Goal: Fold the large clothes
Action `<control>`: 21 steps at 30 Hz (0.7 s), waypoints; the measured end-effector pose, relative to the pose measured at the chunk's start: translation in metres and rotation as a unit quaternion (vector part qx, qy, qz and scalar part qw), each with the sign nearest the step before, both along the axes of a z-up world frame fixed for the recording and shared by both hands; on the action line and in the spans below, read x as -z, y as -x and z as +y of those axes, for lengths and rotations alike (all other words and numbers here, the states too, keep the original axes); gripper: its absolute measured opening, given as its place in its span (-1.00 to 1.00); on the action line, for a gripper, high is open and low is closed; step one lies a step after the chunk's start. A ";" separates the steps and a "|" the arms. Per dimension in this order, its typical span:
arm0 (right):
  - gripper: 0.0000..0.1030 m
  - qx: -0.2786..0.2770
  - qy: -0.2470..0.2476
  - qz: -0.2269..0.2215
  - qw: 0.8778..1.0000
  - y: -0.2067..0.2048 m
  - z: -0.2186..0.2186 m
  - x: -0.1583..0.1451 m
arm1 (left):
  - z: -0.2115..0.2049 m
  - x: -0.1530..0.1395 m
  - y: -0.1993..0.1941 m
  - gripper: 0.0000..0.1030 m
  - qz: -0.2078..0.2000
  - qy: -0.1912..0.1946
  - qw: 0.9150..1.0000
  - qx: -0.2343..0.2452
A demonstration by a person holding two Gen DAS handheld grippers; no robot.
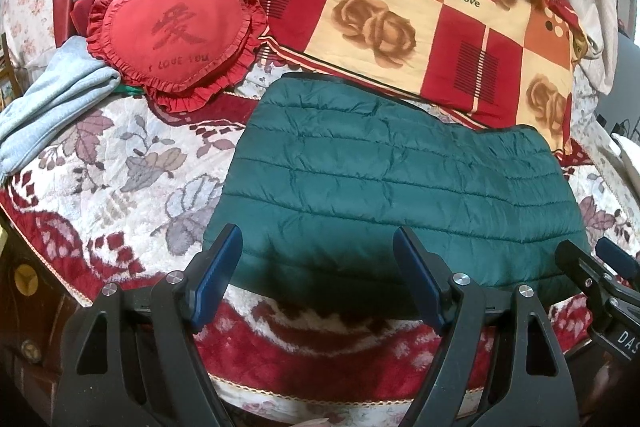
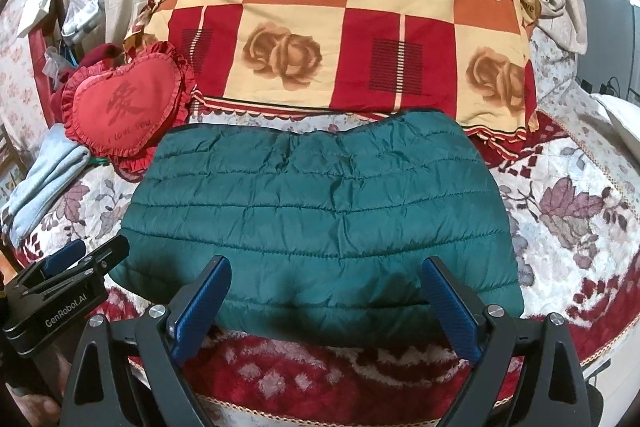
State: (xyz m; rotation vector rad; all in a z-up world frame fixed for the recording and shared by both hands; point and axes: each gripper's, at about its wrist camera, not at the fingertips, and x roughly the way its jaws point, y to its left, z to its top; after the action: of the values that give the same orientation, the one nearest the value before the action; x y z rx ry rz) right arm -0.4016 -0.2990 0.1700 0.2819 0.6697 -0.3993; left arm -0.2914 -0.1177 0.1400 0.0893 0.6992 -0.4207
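A dark green quilted puffer jacket [image 1: 400,183] lies folded into a flat rectangle on the bed; it also shows in the right wrist view [image 2: 316,211]. My left gripper [image 1: 318,247] is open and empty, held just above the jacket's near edge toward its left side. My right gripper [image 2: 326,277] is open and empty, over the near edge of the jacket. The right gripper shows at the right edge of the left wrist view [image 1: 596,259]. The left gripper shows at the left edge of the right wrist view [image 2: 84,251].
A red and white floral blanket [image 1: 120,167] covers the bed. A folded checked quilt with roses [image 1: 400,15] lies behind the jacket. A red heart cushion [image 1: 172,35] and a light blue garment [image 1: 52,103] lie at the left.
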 end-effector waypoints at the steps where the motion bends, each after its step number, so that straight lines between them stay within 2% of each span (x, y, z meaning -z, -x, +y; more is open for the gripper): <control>1: 0.83 0.000 0.000 0.000 1.000 0.000 0.000 0.000 | 0.000 0.000 0.000 0.53 -0.001 -0.001 1.000 0.001; 21: 0.83 -0.001 -0.009 -0.001 1.000 -0.004 -0.004 -0.001 | -0.006 0.000 -0.001 0.53 -0.008 -0.007 1.000 0.009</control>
State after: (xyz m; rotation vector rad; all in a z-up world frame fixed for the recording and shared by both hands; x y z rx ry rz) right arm -0.3972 -0.3034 0.1710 0.2991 0.6709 -0.3916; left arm -0.2899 -0.1238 0.1404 0.1121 0.6869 -0.4313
